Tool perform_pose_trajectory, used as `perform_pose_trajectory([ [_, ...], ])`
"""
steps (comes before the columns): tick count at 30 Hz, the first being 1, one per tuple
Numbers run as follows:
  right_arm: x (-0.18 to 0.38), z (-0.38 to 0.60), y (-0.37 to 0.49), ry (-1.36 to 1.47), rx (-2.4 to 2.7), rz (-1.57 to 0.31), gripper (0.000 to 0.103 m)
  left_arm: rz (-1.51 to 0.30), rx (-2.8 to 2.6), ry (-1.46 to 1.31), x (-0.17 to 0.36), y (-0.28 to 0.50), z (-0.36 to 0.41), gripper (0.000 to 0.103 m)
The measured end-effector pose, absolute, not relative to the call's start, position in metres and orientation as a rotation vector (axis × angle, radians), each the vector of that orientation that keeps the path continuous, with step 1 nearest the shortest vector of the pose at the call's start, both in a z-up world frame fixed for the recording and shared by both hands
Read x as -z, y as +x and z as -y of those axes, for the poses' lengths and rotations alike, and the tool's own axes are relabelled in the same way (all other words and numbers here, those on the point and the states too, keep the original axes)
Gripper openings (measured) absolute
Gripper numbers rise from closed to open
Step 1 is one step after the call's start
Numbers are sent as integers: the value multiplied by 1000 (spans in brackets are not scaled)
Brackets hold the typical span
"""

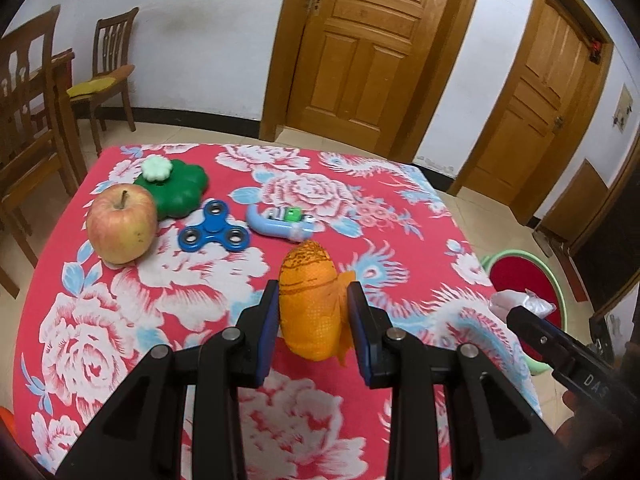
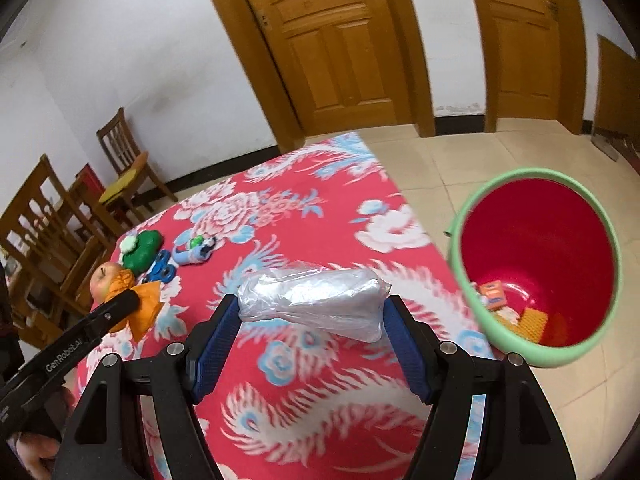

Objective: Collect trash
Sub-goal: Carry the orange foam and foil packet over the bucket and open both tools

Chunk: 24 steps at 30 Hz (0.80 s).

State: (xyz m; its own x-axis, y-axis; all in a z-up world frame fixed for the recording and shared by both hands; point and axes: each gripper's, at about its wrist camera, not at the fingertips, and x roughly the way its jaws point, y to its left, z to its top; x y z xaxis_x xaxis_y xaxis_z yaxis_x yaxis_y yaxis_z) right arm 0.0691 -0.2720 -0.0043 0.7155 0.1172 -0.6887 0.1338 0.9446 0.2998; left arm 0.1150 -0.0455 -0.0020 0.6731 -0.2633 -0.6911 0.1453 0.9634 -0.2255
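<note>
Right wrist: right gripper (image 2: 310, 312) clamps bag (image 2: 312, 304) crosswise, bin (image 2: 472, 280) to its right; left gripper (image 1: 312, 320) pinches wrapper (image 1: 310, 300).

Ahead and left of the left tongs (image 1: 313, 312), apple (image 1: 121, 229), spinner (image 1: 215, 232), green toy (image 1: 176, 189) and blue gadget (image 1: 280, 222) crowd the desk (image 1: 420, 240). Right of the right tongs (image 2: 312, 336), the bin (image 2: 536, 268) gapes open beside the desk edge, with bare cloth between.
</note>
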Motion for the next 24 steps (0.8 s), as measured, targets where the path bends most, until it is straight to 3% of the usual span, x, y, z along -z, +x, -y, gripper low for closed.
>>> perform_pose_trajectory([
  [24,21,394,11,520,181,-721,74,-855,347,-63,-3,97,148,33],
])
